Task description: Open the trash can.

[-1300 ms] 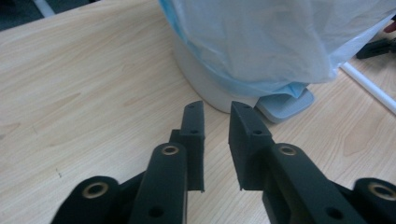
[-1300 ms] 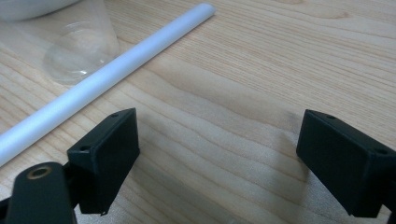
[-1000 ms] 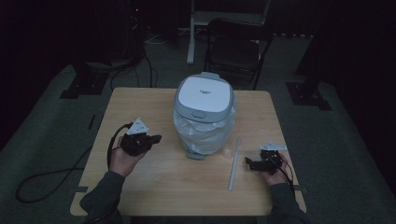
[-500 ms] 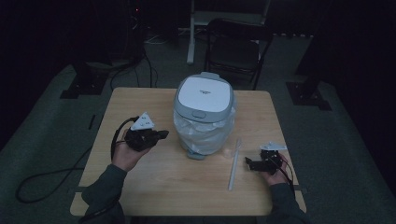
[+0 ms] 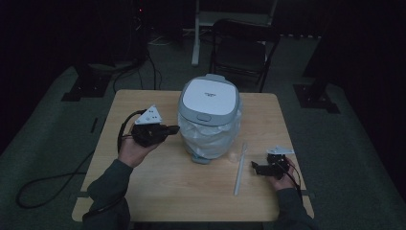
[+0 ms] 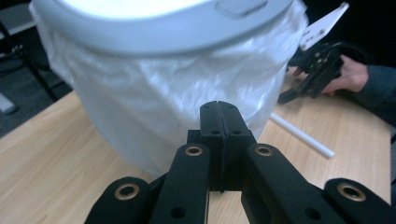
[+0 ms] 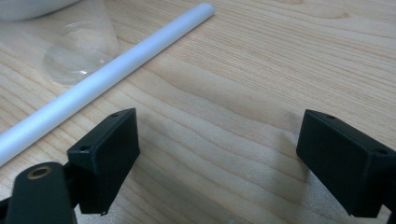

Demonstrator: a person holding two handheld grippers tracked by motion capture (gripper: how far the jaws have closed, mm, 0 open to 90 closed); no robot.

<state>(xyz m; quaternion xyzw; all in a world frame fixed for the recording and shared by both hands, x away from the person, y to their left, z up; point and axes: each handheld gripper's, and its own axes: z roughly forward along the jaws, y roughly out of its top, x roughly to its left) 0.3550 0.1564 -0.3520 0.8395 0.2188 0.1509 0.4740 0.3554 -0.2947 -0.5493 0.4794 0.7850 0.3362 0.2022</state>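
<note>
Left gripper [image 5: 173, 129] higher now, pressed together, nr bin [image 5: 209, 117]; right gripper [image 5: 255, 167] spread beside tube [image 5: 240, 167].

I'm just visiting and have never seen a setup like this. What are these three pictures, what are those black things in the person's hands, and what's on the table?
No robot here: a person sits at a wooden table and holds a pair of hand-held tongs in each hand. One picture is taken from above and looks down on the table. The other two come from small cameras riding on the tongs, looking along their black jaws.

The left tongs are shut on nothing, raised beside a white bin with a closed lid and a plastic liner. The right tongs are open and empty, low over the table. Near them lies a long white tube, and by it stands a clear plastic cup, which is hard to see from above. Cables trail from both tongs.
</note>
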